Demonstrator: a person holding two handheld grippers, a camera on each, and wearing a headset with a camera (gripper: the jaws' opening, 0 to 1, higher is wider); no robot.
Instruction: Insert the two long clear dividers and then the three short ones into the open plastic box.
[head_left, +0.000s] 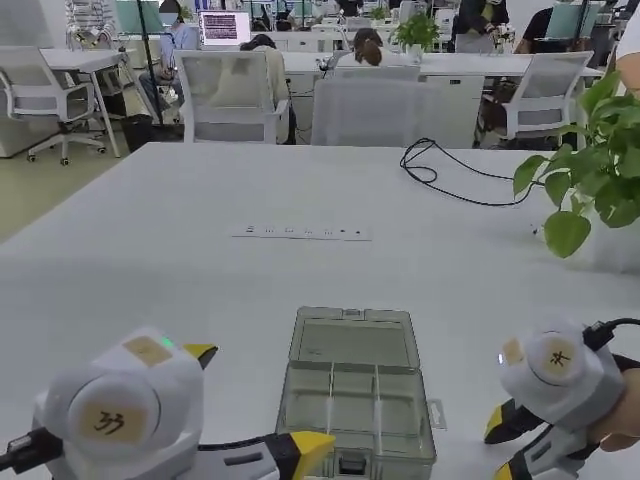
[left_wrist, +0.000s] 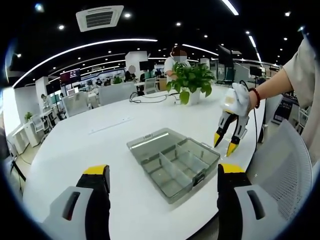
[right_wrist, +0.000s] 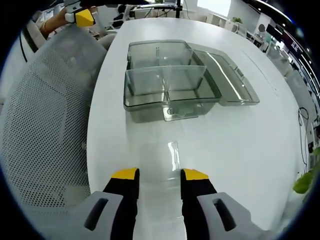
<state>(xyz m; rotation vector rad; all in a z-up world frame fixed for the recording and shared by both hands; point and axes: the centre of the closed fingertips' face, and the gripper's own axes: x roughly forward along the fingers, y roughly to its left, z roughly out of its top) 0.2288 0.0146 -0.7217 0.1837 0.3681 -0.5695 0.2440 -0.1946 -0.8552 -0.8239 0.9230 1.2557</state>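
Head view at a white table (head_left: 200, 290): a person holds two yellow-tipped grippers on either side of an open clear box (head_left: 284, 405), its lid (head_left: 352, 338) laid flat on the far side. The left gripper (head_left: 255, 400) has its jaws wide apart and holds nothing; the box sits just ahead of it, in line with the gap between its tips, and clear partitions already stand inside. The right gripper (head_left: 505, 448) hovers above the table beside the box, its jaws parted and holding nothing. In the right gripper view, a flat clear divider (right_wrist: 160, 156) lies on the table just beyond the right gripper's tips, between them and the box, which is farther ahead. Well beyond both tools, a black cable (head_left: 440, 170) curls on the table and a plant (head_left: 590, 170) stands at the right gripper's far side.
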